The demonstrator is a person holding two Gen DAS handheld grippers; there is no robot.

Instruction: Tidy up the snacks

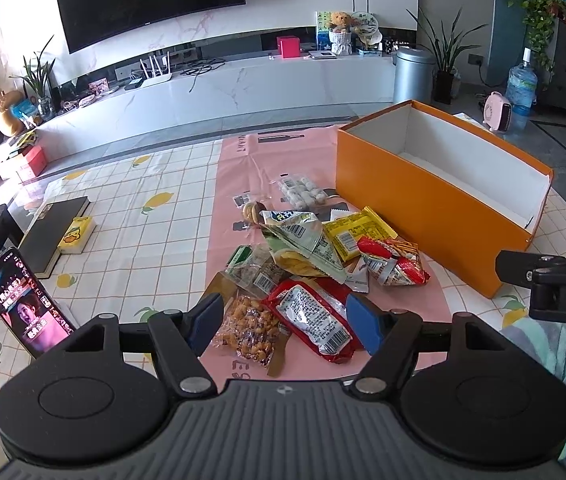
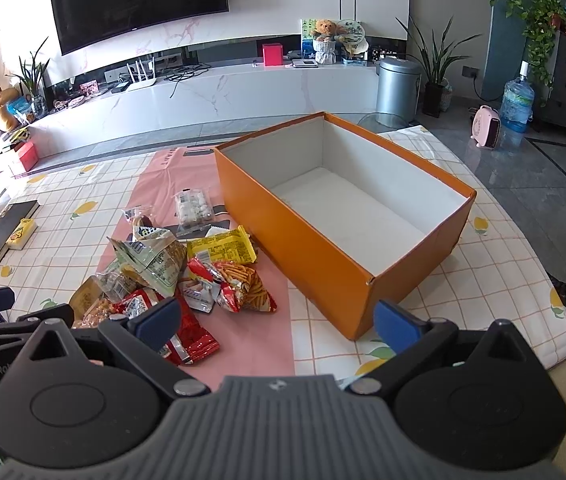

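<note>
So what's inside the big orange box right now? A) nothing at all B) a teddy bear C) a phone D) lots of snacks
A. The right wrist view looks down into the orange box and only its bare white floor and walls show, while the snack packets all lie in a pile on the pink cloth beside it.

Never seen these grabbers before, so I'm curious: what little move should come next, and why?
Probably lower the left gripper onto the red packet and close. Its fingers are open with that packet between them, nearest in the pile, and the orange box is empty.
</note>
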